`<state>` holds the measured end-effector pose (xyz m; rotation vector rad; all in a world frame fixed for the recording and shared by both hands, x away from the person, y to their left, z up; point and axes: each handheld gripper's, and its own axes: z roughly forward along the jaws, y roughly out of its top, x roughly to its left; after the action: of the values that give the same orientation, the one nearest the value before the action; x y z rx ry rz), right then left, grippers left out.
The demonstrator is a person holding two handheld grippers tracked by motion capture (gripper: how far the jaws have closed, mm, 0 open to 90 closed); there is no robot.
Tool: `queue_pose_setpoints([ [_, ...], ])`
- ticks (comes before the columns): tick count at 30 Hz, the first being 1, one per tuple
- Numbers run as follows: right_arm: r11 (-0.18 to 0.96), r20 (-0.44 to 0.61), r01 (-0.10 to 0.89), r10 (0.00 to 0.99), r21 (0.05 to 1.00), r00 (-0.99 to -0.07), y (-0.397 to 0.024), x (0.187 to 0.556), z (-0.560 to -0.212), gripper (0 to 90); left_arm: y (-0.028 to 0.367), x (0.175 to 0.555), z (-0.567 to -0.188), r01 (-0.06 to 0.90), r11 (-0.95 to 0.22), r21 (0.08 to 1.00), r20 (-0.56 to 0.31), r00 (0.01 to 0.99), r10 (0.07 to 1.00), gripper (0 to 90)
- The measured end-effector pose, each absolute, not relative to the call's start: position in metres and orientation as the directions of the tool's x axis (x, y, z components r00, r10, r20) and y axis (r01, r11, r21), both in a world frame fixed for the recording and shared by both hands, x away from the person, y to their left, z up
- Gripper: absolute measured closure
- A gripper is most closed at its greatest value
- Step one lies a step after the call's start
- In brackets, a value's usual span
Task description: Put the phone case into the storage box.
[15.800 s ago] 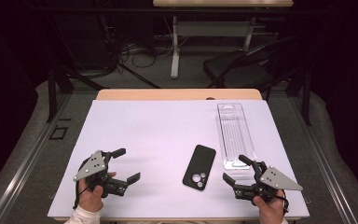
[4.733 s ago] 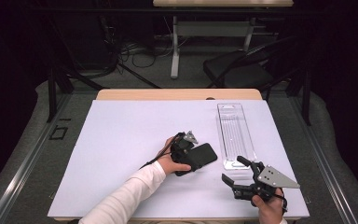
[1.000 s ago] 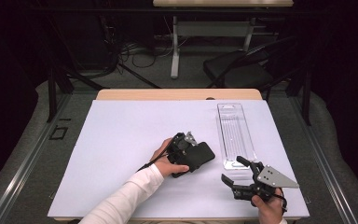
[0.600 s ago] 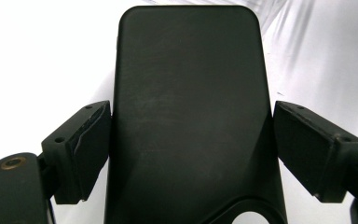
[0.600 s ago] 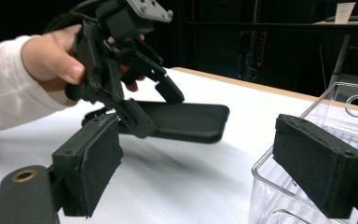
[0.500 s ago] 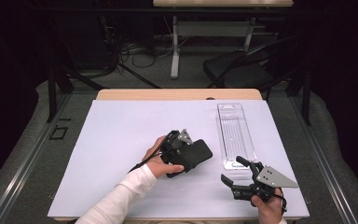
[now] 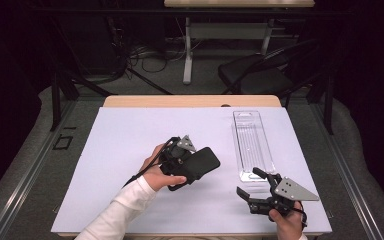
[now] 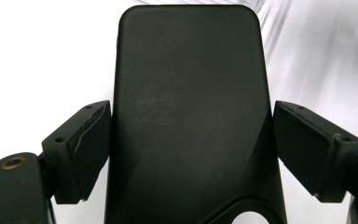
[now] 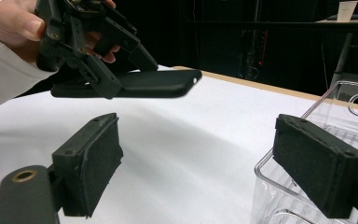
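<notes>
Centrally, the left gripper (image 7: 192,167) grips a black phone case (image 7: 200,164) across its width, one pad against each long edge, and holds it clear of the white table cover (image 7: 130,145); in the right gripper view the case (image 9: 135,84) hangs roughly level above the sheet, with a shadow beneath it. Seen from the left gripper view, the case (image 8: 189,112) is a flat slab with rounded corners, matte and faintly scuffed, with a curved cut-out at its near end. Both pads have a coarse, foam-like black facing, chipped at the edges.

To the right lies a long, narrow tray of clear plastic (image 7: 252,145), rectangular, with a ribbed floor and a slot-shaped cut-out at its far end; nothing can be made out inside it. It rests on the white cover, well apart from the case.

Near the table's front right corner the right gripper (image 7: 254,185) rests low, just in front of the tray's near end, its jaws spread wide with nothing between them; a grey three-cornered plate sits on top of it. Between its jaws, the right gripper view shows bare white sheet and the tray's near corner (image 9: 307,140). Beyond the wooden far edge of the table (image 7: 190,101) stand a dark chair (image 7: 260,75) and loose cables (image 7: 145,55) on the floor.
</notes>
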<state>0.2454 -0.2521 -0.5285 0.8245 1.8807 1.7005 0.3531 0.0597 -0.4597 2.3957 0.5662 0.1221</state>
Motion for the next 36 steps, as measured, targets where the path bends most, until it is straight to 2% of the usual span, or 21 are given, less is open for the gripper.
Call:
queue_pose_setpoints([
  [11, 0.052, 0.048, 0.119, 0.704, 0.991, -0.708, -0.252, 0.245, -0.529, 14.3, 0.08, 0.354, -0.453, 0.385, -0.661, 0.644, -0.058, 0.887, 0.459, 14.5],
  [27, 0.065, 0.042, 0.122, 0.698, 0.99, -0.715, -0.248, 0.246, -0.529, 14.2, 0.084, 0.351, -0.448, 0.373, -0.69, 0.62, -0.054, 0.898, 0.437, 14.5],
  [36, 0.113, 0.017, 0.128, 0.681, 0.985, -0.732, -0.235, 0.252, -0.52, 14.3, 0.084, 0.35, -0.448, 0.372, -0.7, 0.61, -0.058, 0.901, 0.429, 14.6],
])
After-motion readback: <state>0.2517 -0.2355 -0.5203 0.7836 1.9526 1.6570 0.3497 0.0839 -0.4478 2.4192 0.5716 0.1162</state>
